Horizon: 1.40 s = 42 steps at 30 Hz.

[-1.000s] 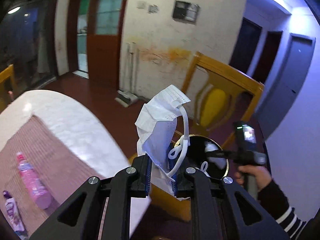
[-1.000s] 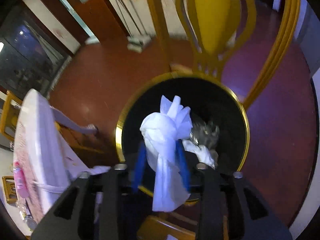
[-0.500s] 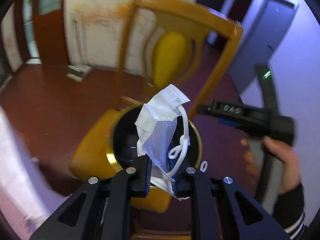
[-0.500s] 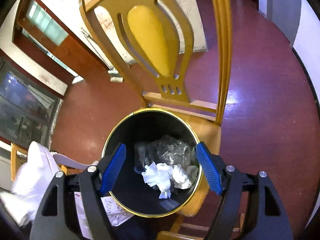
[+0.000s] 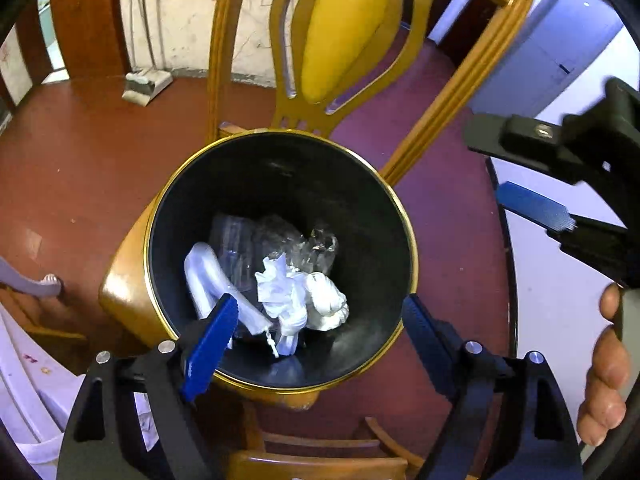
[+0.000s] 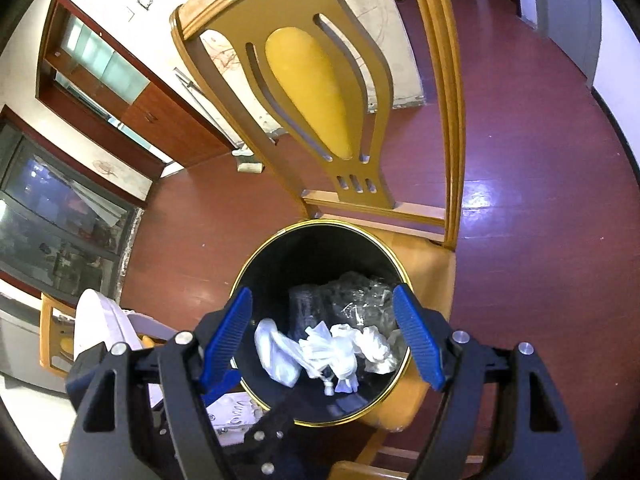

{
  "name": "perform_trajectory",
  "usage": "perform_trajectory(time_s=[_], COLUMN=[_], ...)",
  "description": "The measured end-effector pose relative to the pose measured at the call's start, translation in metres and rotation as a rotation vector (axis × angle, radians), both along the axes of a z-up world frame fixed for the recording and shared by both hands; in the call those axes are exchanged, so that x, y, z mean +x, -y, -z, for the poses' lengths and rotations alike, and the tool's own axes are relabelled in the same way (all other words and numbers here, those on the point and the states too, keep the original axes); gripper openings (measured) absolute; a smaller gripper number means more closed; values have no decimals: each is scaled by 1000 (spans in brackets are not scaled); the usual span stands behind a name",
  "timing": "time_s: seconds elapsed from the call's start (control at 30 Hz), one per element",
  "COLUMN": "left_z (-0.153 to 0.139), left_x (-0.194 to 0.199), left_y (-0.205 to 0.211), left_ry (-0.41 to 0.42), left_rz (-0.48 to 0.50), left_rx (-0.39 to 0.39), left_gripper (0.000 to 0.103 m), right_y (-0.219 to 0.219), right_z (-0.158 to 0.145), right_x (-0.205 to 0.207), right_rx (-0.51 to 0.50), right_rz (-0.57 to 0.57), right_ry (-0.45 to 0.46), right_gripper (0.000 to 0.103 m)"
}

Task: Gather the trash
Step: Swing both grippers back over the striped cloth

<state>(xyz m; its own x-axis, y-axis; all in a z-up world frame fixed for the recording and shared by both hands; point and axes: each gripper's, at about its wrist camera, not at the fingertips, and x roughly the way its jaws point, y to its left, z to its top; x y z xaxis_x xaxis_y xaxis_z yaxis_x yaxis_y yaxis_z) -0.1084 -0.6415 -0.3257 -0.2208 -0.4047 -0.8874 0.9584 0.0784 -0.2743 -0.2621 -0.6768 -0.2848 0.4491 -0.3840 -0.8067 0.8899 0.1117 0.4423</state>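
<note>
While both grippers are held above the black gold-rimmed bin (image 5: 280, 184) on the wooden chair (image 5: 344, 40), the left gripper (image 5: 316, 312) and right gripper (image 6: 324, 308) are seen spread wide, grasping nothing. The face mask (image 5: 212, 280) is lying inside the bin, its long axis running from the far left toward the near rim, beside crumpled tissues (image 5: 296, 292) and clear plastic (image 5: 288, 240).

The left gripper (image 5: 316, 320) hangs over the black bin (image 5: 372, 216), jaws spread wide and holding nothing. The right gripper (image 6: 324, 332) hovers over the same bin, jaws likewise wide apart, gripped by a bare hand (image 5: 604, 376).
</note>
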Motion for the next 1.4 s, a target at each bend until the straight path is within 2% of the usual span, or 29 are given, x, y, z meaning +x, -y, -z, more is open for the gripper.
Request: perform_trajectory(time_s=[0.17, 0.23, 0.33, 0.43, 0.5, 0.6, 0.83, 1.0, 1.2, 1.33, 1.4], left_z=[-14, -22, -35, -53, -68, -91, -130, -156, -187, -200, -205], left_x=[0, 6, 24, 51, 74, 107, 179, 211, 226, 224, 220], left_y=[-19, -28, -45, -72, -98, -139, -255, -353, -487, -557, -587], left_ry=[39, 79, 124, 164, 222, 266, 449, 559, 658, 723, 741], left_rz=[15, -7, -62, -137, -214, -310, -575, -800, -1108, -1260, -1338], left_rx=[-51, -88, -124, -166, -207, -246, -290, -263, -250, -207, -188], left_gripper=[89, 89, 89, 95, 97, 97, 97, 97, 97, 97, 97], right_y=[-6, -8, -12, -17, -21, -31, -82, -150, -245, -310, -333], right_z=[-11, -13, -19, -26, -32, -37, -70, -108, -151, -177, -189], right_x=[8, 10, 16, 26, 37, 61, 157, 235, 296, 325, 332], right_rx=[-15, -14, -20, -30, -43, -47, -102, -177, -269, -352, -384], right_rz=[-20, -19, -27, -53, -73, -123, -365, -594, -843, -1034, -1089], right_ry=[2, 6, 11, 13, 9, 14, 51, 118, 220, 256, 276], right_gripper=[73, 77, 77, 78, 79, 79, 79, 79, 79, 79, 79])
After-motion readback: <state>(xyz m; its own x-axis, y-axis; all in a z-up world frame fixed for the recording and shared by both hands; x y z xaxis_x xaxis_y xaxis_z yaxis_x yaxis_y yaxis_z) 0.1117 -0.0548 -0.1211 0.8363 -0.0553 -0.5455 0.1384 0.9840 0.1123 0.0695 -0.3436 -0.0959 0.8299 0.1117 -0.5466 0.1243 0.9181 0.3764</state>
